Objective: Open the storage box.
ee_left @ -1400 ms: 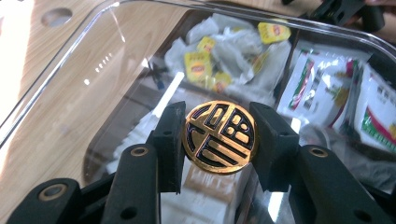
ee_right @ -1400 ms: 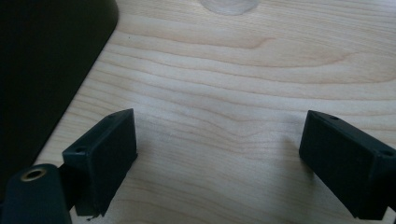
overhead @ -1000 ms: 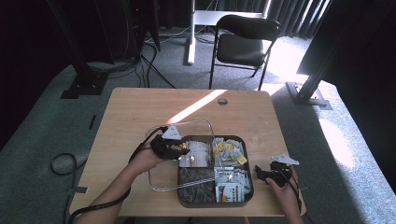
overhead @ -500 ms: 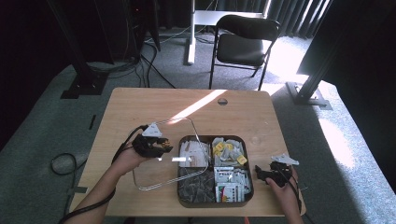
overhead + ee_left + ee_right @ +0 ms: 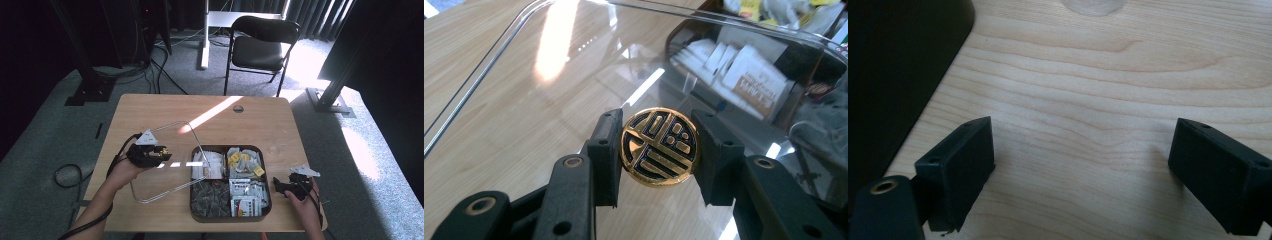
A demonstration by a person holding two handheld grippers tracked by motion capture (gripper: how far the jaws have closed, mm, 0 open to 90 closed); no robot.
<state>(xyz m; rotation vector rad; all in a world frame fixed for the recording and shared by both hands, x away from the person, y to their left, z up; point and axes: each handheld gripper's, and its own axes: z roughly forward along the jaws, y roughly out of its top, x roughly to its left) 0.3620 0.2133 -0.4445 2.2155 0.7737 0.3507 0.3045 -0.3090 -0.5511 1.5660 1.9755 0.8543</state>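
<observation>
Left gripper [image 5: 159, 153]: jaws closed on the round gold-and-black knob [image 5: 659, 147] at the centre of the clear rectangular plastic lid with rounded corners [image 5: 165, 162]. In the left gripper view both black pads press the knob's rim from either side.

Lid position: in the high view it is carried to the left of the dark rectangular four-compartment tray [image 5: 267, 172], over the light wooden worktop [image 5: 260, 120]. Its right edge overlaps the tray's left side; most of it is over bare wood. Whether its lower corner touches the worktop cannot be told. Long axis runs roughly away from the person, slightly slanted.

Key relation: the lid sits directly under the left jaws, and the free worktop lies further left, away from the tray. Judgement: the lid is being set aside, and putting it down needs only a lowering on that side.

Right gripper [image 5: 284, 186]: jaws open with nothing between them, bare wood below in the right gripper view. It rests just right of the tray, so it is the nearer one to the contents.

Tray contents: white sachets [image 5: 212, 162] upper left, yellow-tagged packets [image 5: 242, 160] upper right, dark packets [image 5: 210, 195] lower left, printed white packets [image 5: 247, 195] lower right.
</observation>
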